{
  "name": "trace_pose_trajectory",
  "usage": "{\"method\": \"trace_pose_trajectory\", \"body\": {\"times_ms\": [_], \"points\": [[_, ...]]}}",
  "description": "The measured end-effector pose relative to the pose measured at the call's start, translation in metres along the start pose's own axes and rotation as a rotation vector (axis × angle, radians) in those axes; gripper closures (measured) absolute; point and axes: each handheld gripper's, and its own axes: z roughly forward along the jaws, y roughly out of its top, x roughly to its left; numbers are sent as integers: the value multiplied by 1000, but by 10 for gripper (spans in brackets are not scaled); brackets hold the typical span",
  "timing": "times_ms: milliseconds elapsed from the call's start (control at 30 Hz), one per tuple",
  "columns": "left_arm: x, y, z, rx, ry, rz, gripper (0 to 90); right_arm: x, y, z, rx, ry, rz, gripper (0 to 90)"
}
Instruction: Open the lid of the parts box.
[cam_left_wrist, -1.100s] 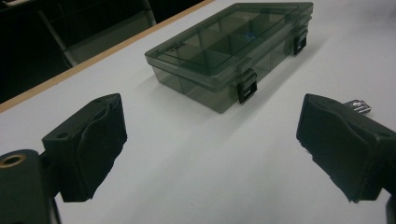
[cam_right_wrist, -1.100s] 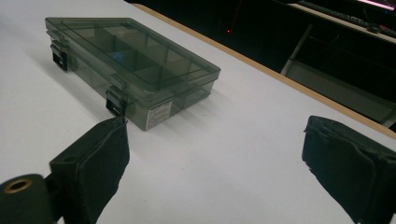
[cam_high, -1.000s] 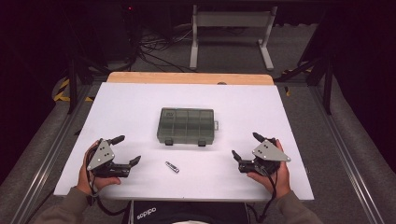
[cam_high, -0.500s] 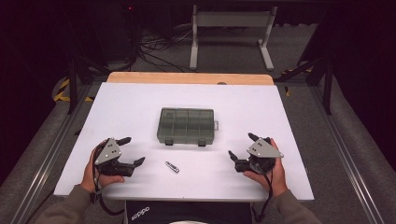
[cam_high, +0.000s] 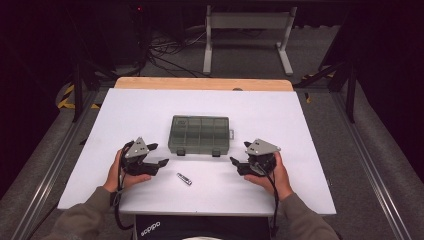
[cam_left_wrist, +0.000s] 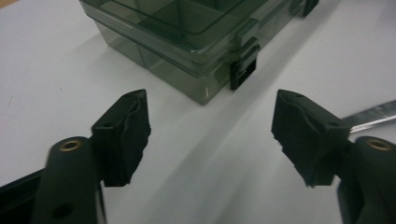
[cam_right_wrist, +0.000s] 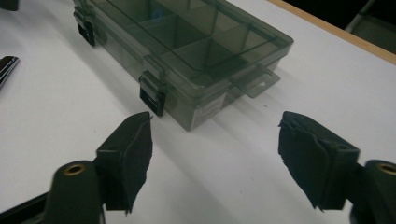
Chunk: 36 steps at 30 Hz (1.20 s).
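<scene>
A smoky clear compartment box with its lid closed and two black latches on its near side lies mid-table. A small silver and black stick lies in front of it. My left gripper sits just left of the box's near left corner, aimed at that corner. My right gripper sits just right of the near right corner, close to the box. Both grippers' jaws have just been closing partway. They stand open with only bare table between them.
The white table top has a wooden strip along its far edge. In the left gripper view, the silver stick shows beside the right jaw. A metal stand and cables sit on the floor beyond the table.
Both hands have slid inward toward the box's near corners. The jaws of both grippers stand narrower than before.
</scene>
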Motion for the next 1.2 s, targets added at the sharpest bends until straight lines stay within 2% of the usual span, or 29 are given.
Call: {"method": "trace_pose_trajectory", "body": {"times_ms": [133, 233, 300, 400, 433, 500, 600, 700, 900, 1033, 1200], "points": [[4, 7, 11, 17, -5, -16, 382, 0, 8, 16, 30, 45, 10, 336], [6, 9, 16, 30, 0, -21, 411, -1, 11, 23, 46, 49, 17, 368], [8, 11, 20, 34, -11, -35, 439, -3, 12, 30, 64, 53, 24, 418], [11, 13, 23, 41, -11, -38, 460, -4, 13, 35, 68, 69, 31, 454], [11, 13, 27, 47, -26, -44, 477, -4, 13, 38, 80, 75, 28, 485], [11, 14, 28, 50, -29, -41, 487, -3, 14, 40, 84, 77, 30, 515], [10, 15, 30, 53, -41, -30, 510, -3, 14, 41, 82, 84, 33, 519], [10, 15, 29, 53, -31, -22, 543, -3, 14, 41, 80, 88, 35, 543], [9, 16, 29, 64, -23, -5, 552, -3, 14, 40, 78, 81, 37, 558], [8, 16, 28, 68, -16, 1, 564, -5, 14, 37, 61, 79, 45, 622], [9, 16, 23, 61, -11, 1, 584, -4, 15, 34, 51, 76, 33, 687]]}}
